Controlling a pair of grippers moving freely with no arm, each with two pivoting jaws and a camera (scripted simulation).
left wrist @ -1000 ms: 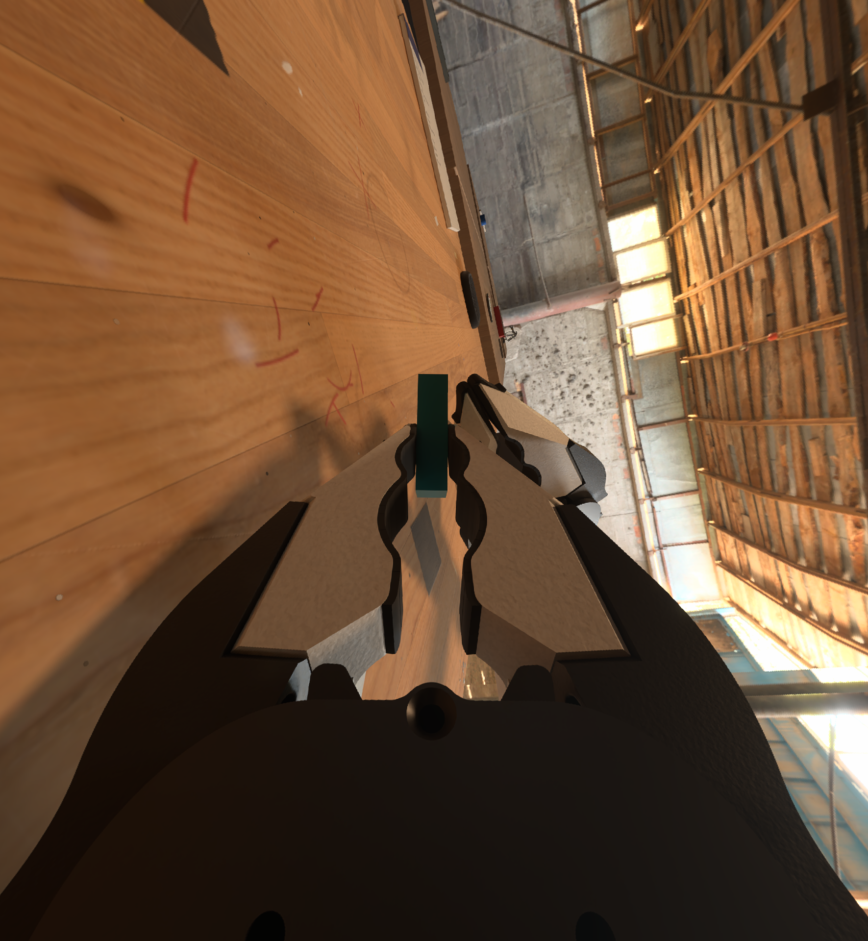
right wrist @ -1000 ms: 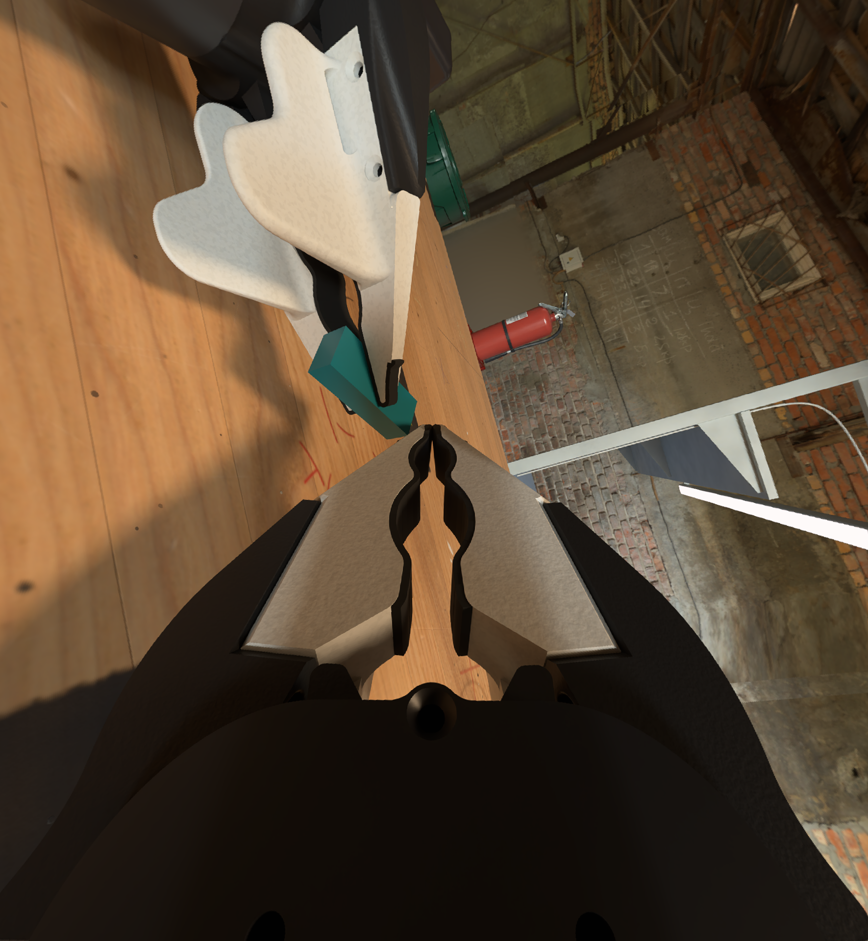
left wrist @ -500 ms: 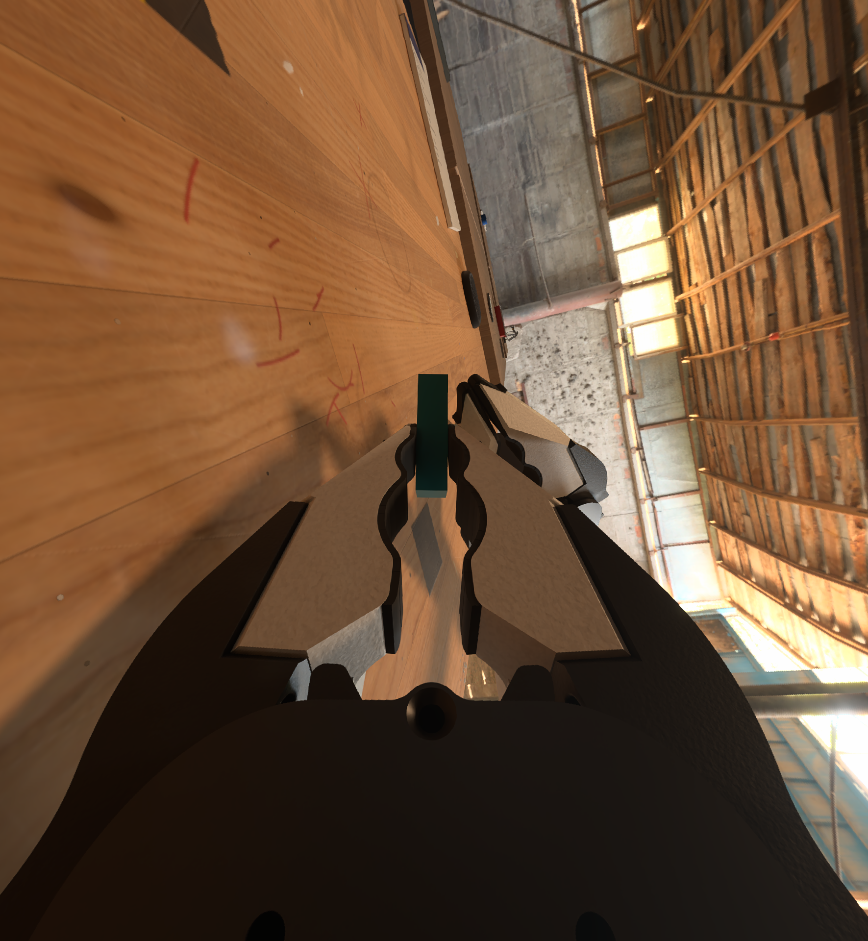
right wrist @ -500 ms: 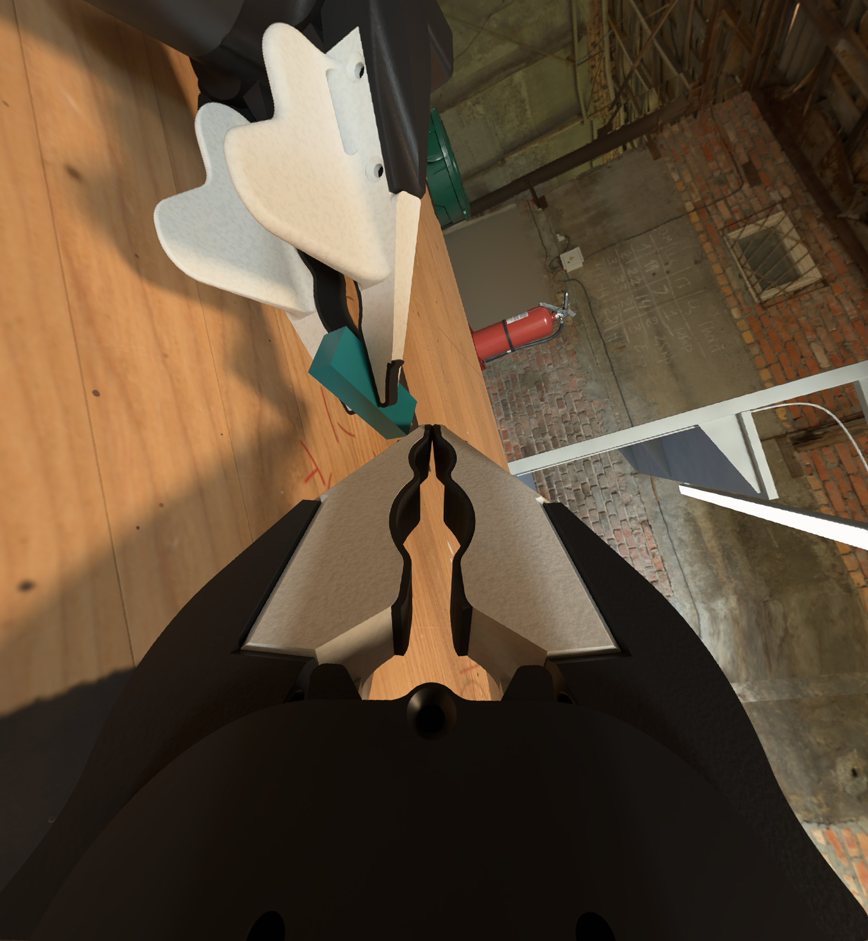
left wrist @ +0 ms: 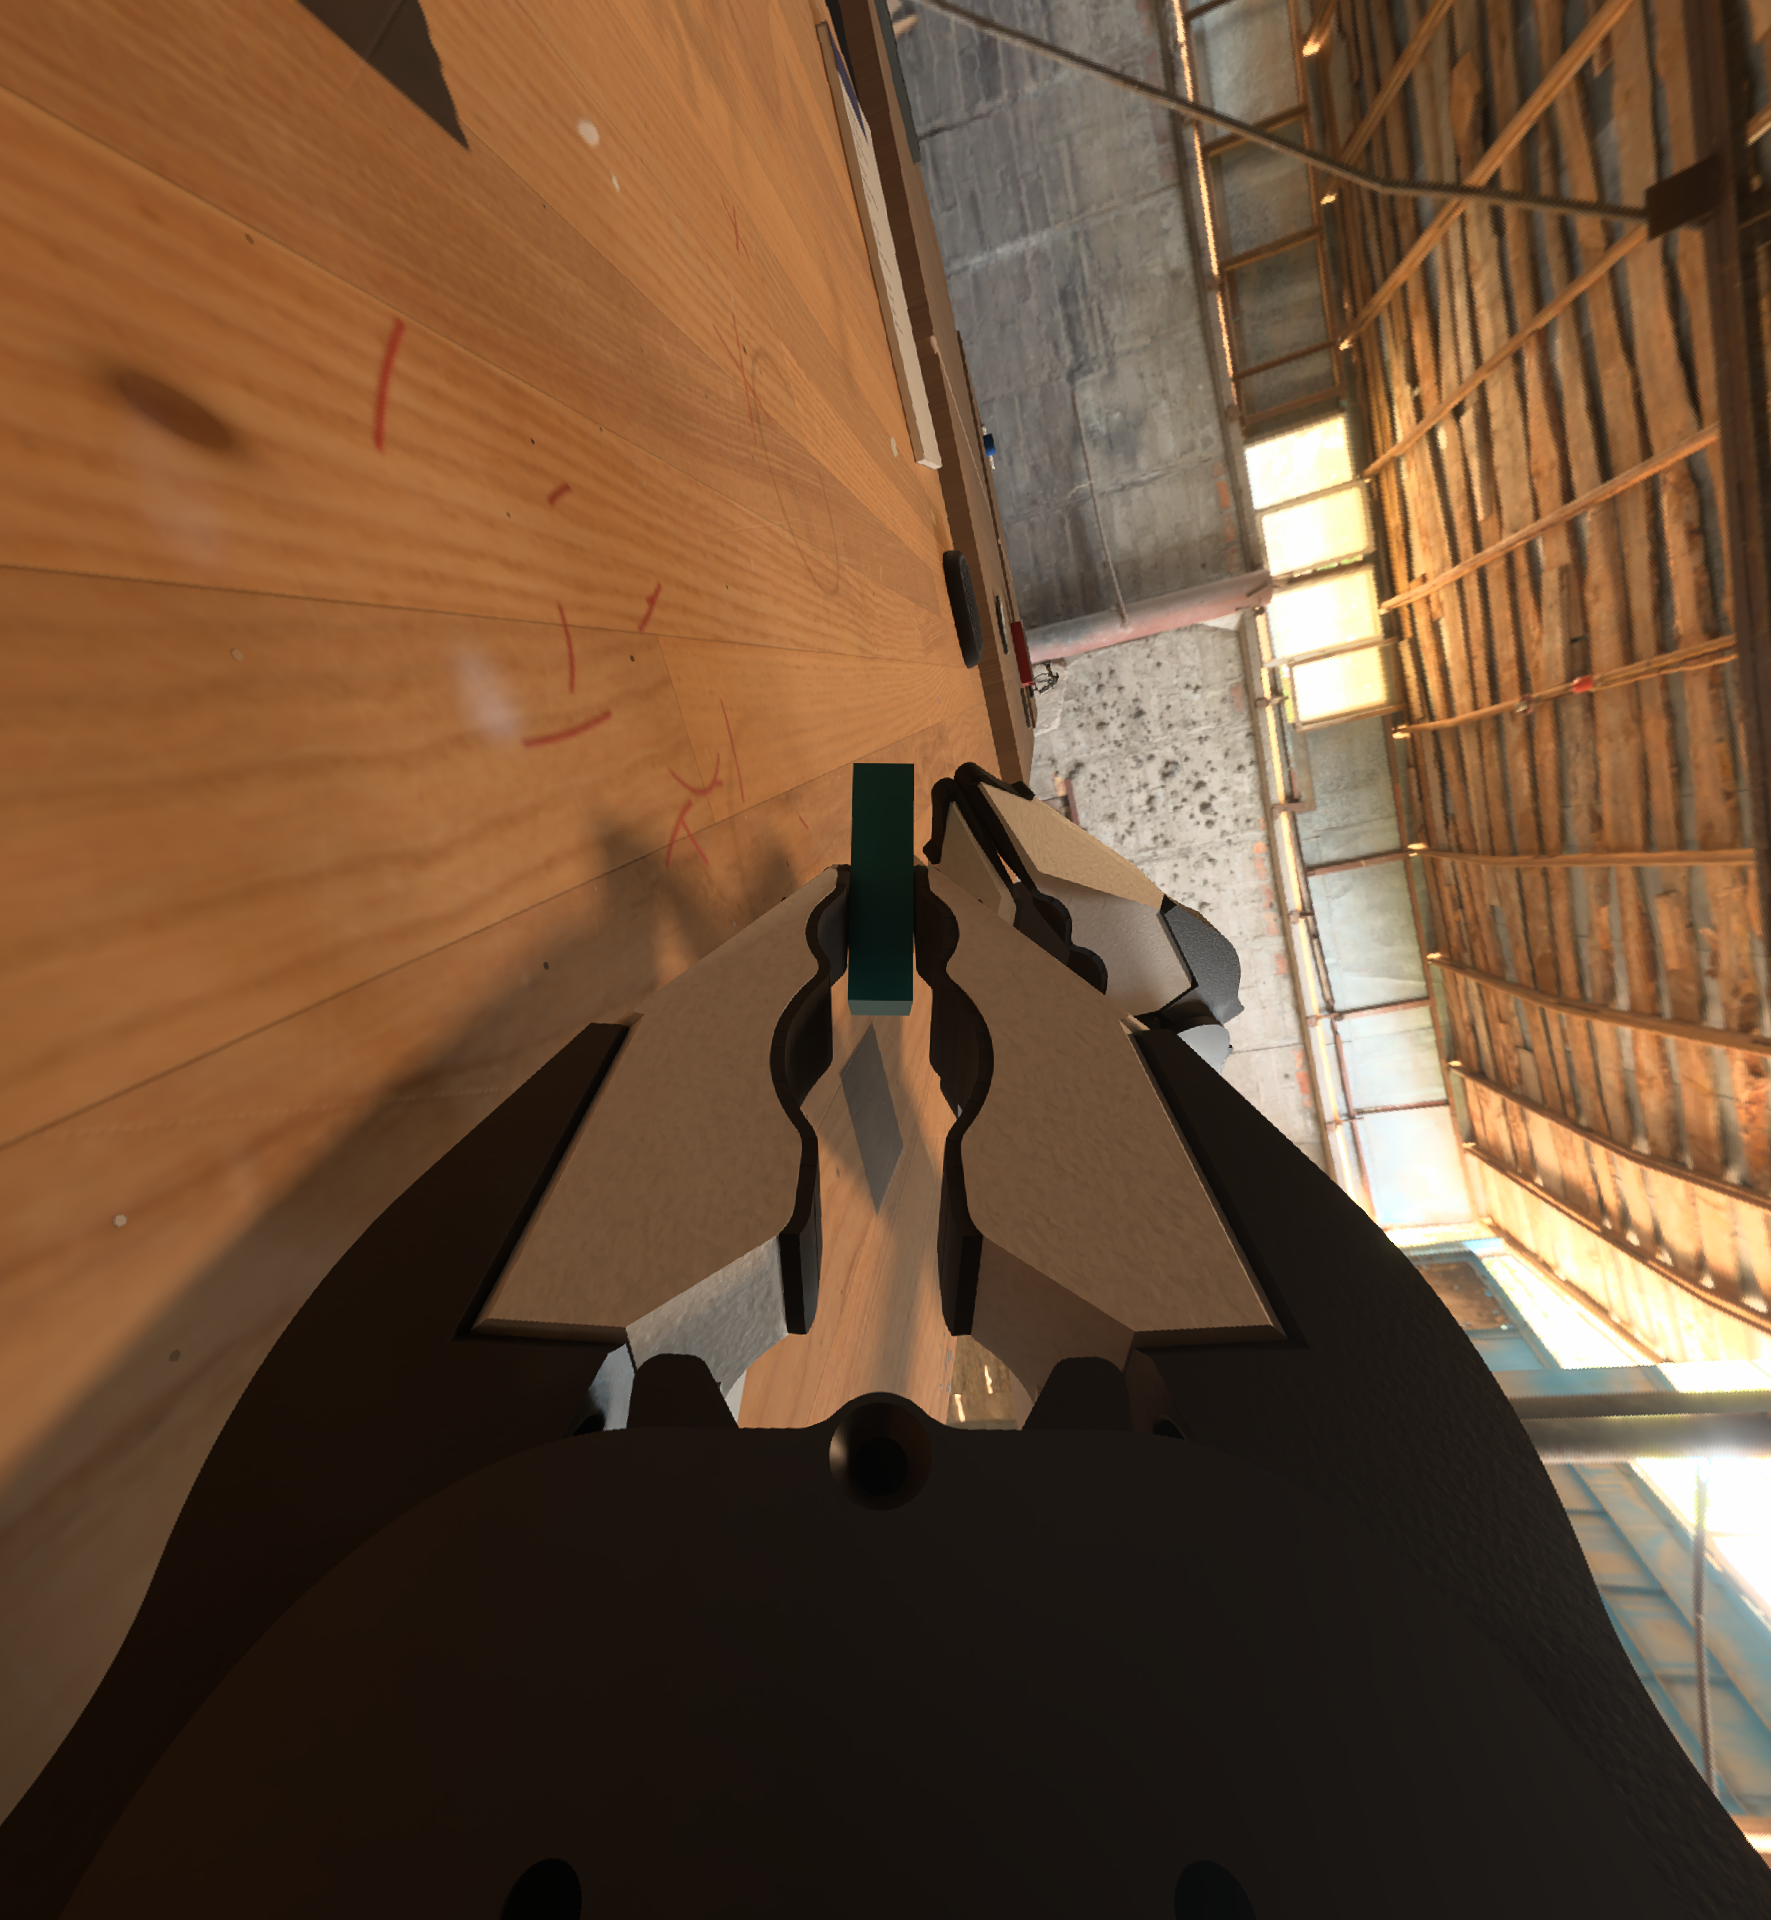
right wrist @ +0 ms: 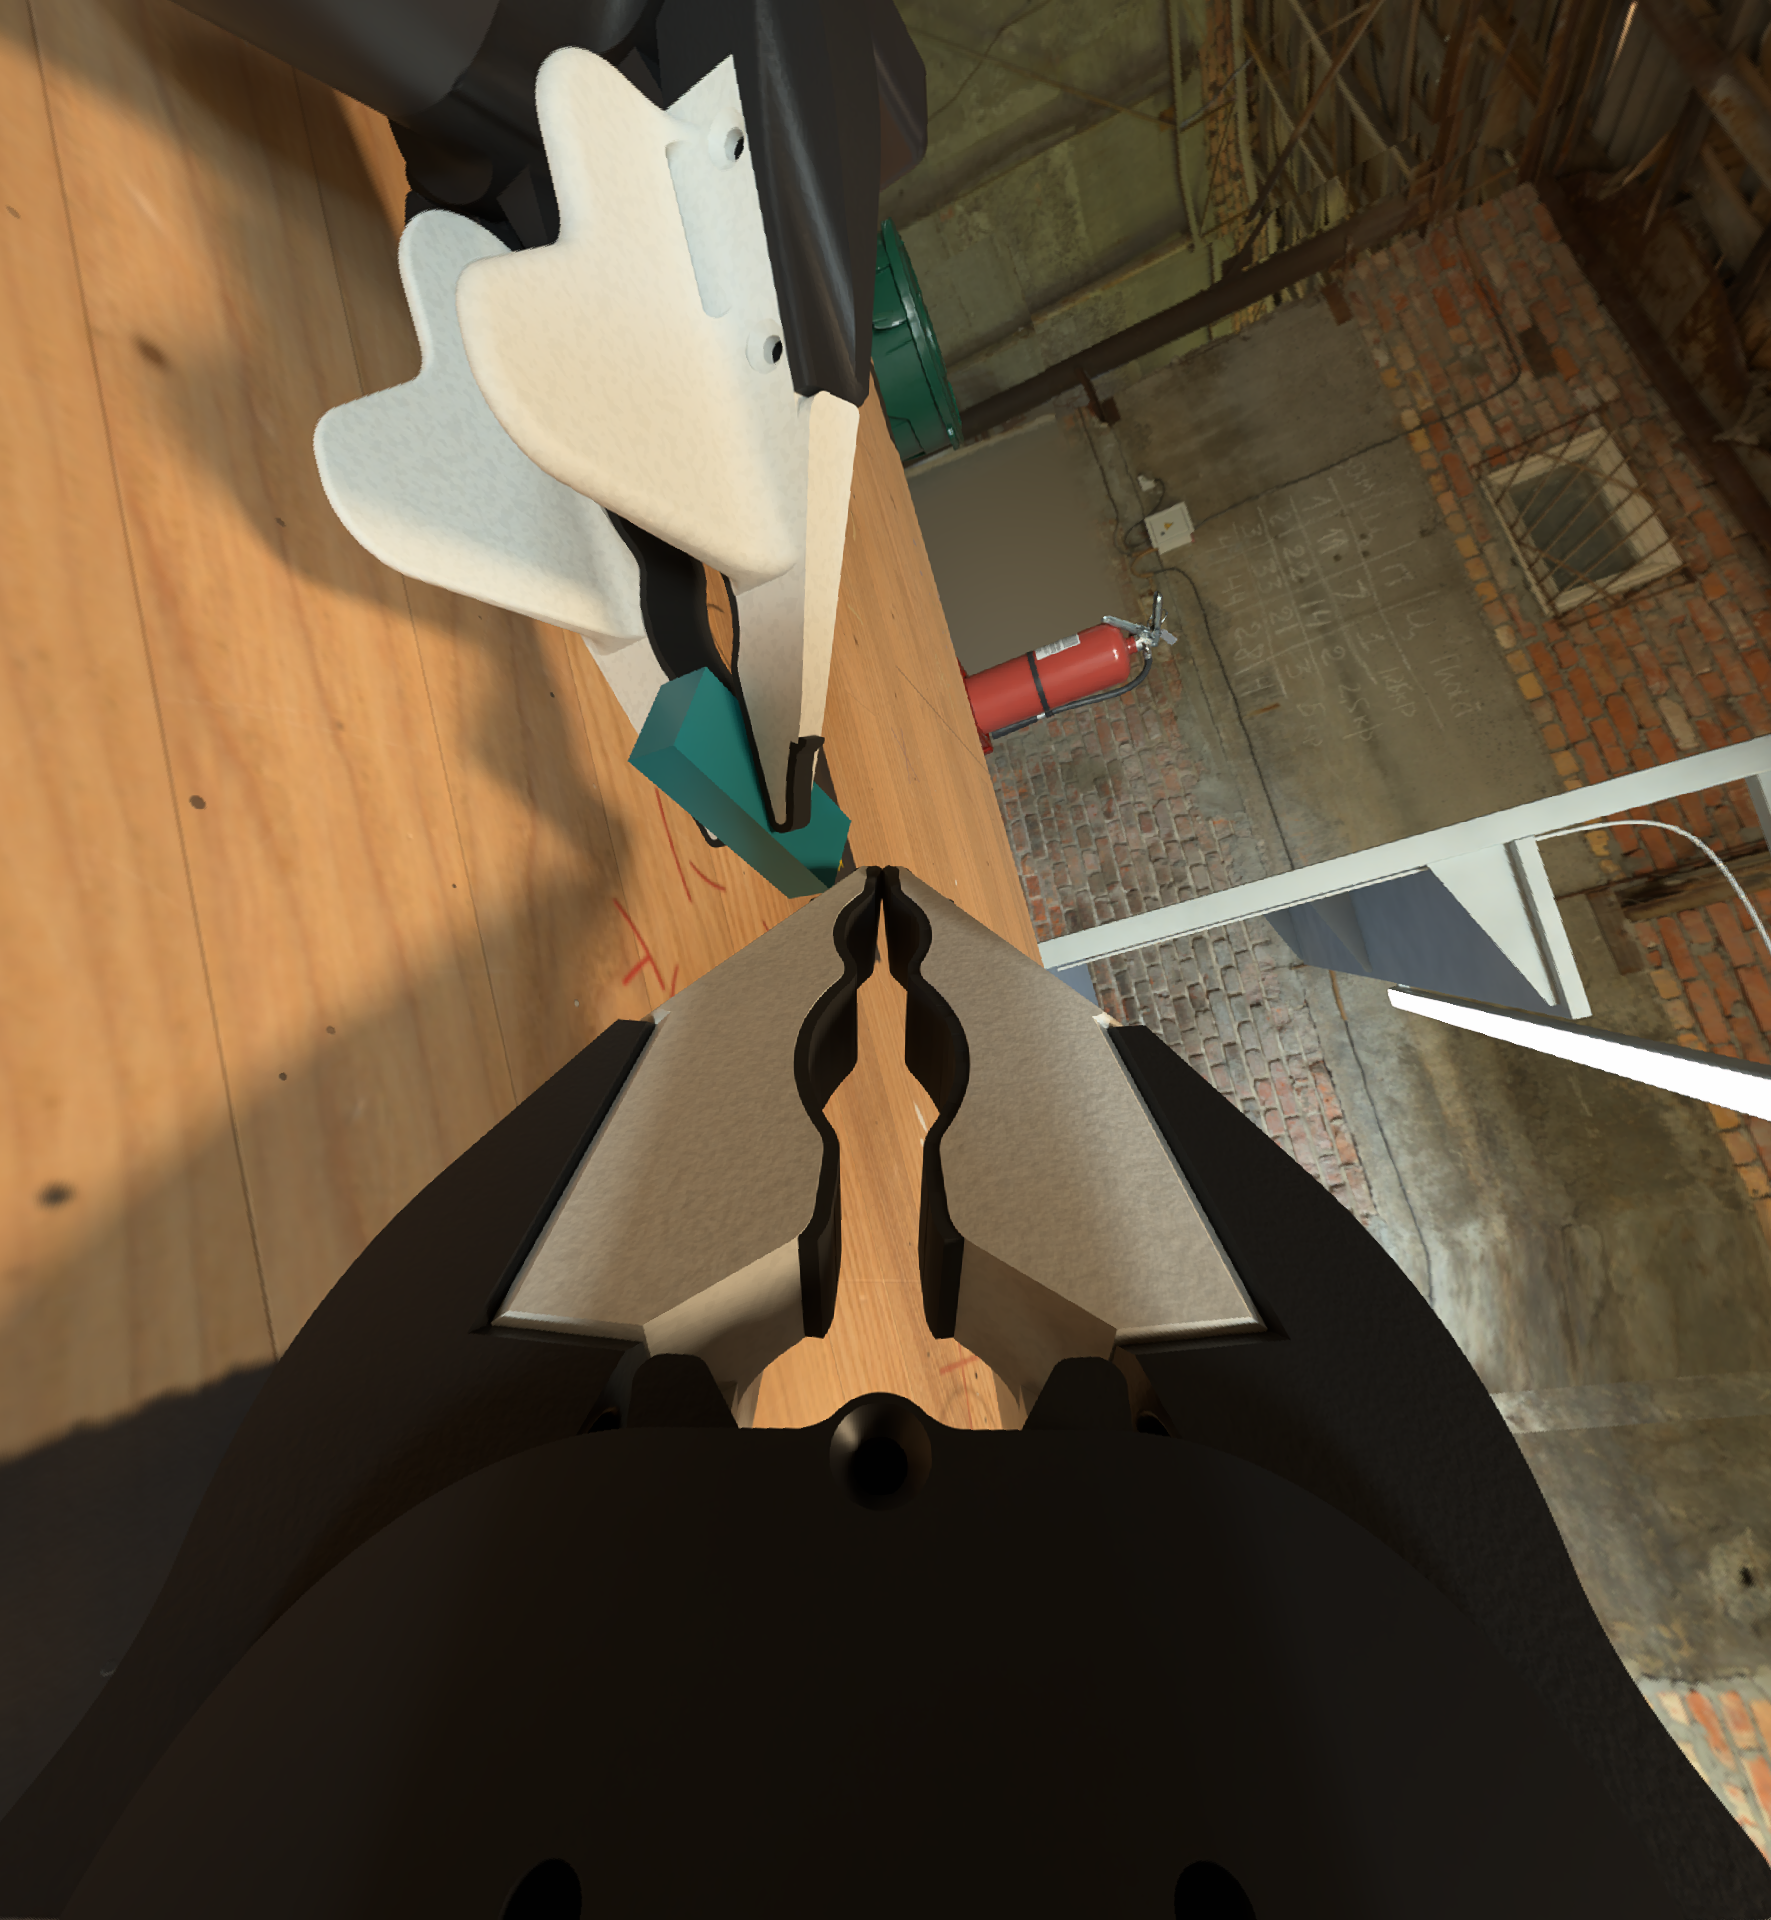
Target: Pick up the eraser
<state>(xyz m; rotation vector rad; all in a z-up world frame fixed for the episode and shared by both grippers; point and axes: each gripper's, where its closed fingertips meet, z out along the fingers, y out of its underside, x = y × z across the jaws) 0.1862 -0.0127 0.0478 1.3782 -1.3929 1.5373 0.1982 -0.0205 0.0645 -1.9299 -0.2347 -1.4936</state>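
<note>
The eraser (left wrist: pixel 881 894) is a teal flat block. My left gripper (left wrist: pixel 881 883) is shut on the eraser and holds it clear of the wooden table (left wrist: pixel 289 727), with its shadow on the wood below. In the right wrist view the eraser (right wrist: pixel 720 764) shows pinched between the left gripper's white fingers (right wrist: pixel 652 364). My right gripper (right wrist: pixel 881 878) is shut and empty, its tips just below the eraser's lower end. The right gripper also shows in the left wrist view (left wrist: pixel 1057 894), close beside the eraser.
Red marks (left wrist: pixel 569 665) are scribbled on the table. A flat white board (left wrist: pixel 891 281) and a small dark object (left wrist: pixel 962 621) lie far along the table near its edge. Beyond the edge are brick walls and a red fire extinguisher (right wrist: pixel 1052 675).
</note>
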